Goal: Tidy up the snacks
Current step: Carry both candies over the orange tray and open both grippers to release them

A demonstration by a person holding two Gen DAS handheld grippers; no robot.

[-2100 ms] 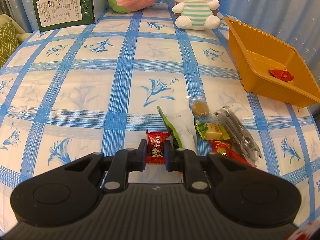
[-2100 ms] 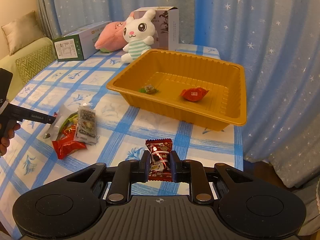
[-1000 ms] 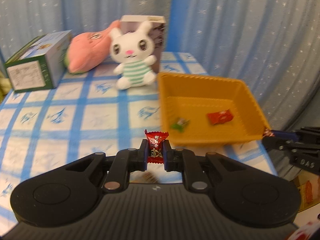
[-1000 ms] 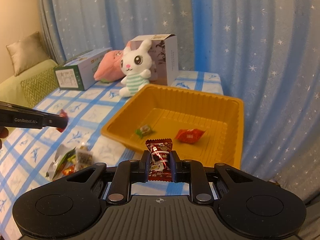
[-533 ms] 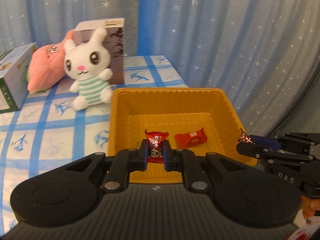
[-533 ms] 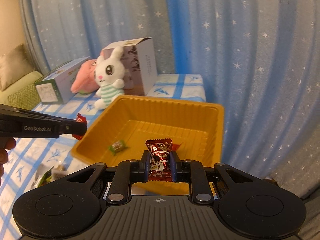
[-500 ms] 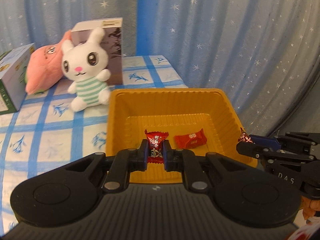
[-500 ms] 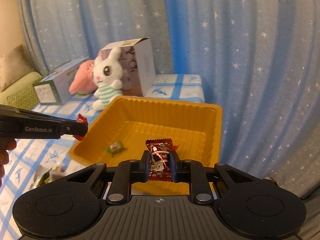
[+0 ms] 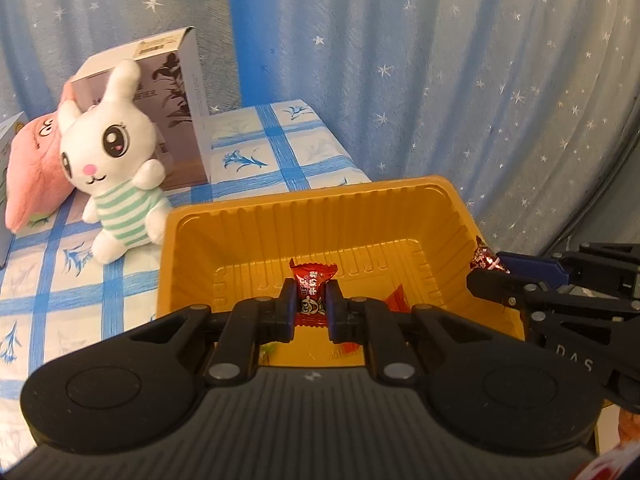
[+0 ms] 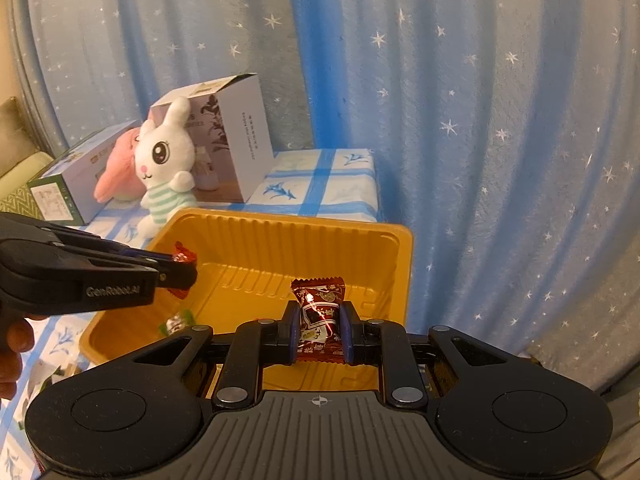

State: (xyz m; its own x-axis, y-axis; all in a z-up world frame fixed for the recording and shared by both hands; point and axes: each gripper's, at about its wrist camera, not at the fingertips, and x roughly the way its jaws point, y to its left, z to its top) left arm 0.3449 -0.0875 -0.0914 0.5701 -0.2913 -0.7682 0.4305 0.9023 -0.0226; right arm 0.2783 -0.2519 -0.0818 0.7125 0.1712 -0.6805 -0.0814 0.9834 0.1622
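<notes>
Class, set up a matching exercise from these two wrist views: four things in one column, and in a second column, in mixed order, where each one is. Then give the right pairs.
Things
1. bright red candy
2. dark red candy
3. green-wrapped candy
4. white toy rabbit

Places
A. lying on the floor of the orange tray
B. clamped in the left hand-held gripper
C. sitting on the checked tablecloth beside the tray
D. clamped in the right hand-held gripper

Pairs: 1-B, 2-D, 3-A, 4-C
</notes>
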